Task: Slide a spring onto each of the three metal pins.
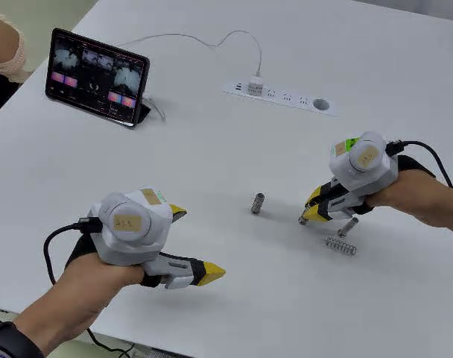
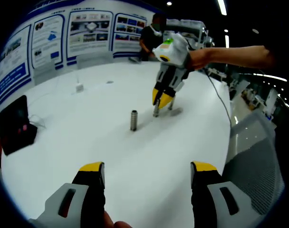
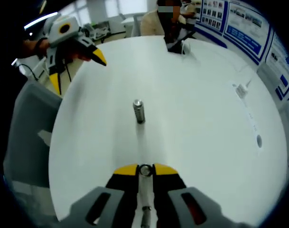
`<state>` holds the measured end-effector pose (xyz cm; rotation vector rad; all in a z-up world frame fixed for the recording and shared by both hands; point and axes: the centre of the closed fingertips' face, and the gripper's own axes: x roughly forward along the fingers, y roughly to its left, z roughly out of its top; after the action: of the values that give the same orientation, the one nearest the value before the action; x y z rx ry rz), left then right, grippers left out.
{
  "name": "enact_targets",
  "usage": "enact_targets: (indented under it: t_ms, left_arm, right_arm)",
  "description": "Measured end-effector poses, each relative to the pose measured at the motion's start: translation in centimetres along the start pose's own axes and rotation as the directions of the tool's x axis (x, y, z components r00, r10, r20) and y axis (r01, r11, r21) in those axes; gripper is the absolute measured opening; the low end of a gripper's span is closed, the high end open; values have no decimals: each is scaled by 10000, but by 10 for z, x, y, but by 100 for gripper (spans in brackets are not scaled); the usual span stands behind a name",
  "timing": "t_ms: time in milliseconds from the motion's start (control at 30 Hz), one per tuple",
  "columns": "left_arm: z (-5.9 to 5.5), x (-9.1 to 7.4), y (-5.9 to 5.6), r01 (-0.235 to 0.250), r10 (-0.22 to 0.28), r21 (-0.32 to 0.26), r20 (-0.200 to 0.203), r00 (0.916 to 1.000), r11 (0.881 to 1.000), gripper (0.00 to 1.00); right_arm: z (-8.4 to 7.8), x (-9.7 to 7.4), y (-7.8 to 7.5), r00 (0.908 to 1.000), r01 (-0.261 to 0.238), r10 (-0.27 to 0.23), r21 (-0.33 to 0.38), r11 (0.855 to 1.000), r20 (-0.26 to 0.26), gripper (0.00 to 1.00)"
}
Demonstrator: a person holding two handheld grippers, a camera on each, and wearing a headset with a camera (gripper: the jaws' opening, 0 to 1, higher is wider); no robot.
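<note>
White left tool, yellow tips, black cable

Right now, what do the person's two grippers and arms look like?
The left gripper and right gripper match: rounded white-grey housings, black jaws tipped yellow, tan tape labels on top, and a black cable trailing from each rear. The right one also carries a green sticker. The forearms are bare of sleeves; a dark watch band circles the left wrist.

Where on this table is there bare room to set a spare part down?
Widest bare patch: the tabletop between the tablet, the power strip and the upright pin. Also bare: the near edge between the left gripper and the loose spring. Crowded by the right gripper, where the held pin, a lying pin and the spring cluster.
</note>
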<state>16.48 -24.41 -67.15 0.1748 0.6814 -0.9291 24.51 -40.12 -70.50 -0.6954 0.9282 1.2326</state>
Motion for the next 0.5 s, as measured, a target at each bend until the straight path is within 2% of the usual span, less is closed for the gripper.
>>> enact_targets:
  t_ms: [500]
  left_arm:
    - [0,-2,1,-32,32,8,-20,10000,10000,75]
  right_arm:
    - [-3,5,5,9999,14,-14,-36,10000,-132,14]
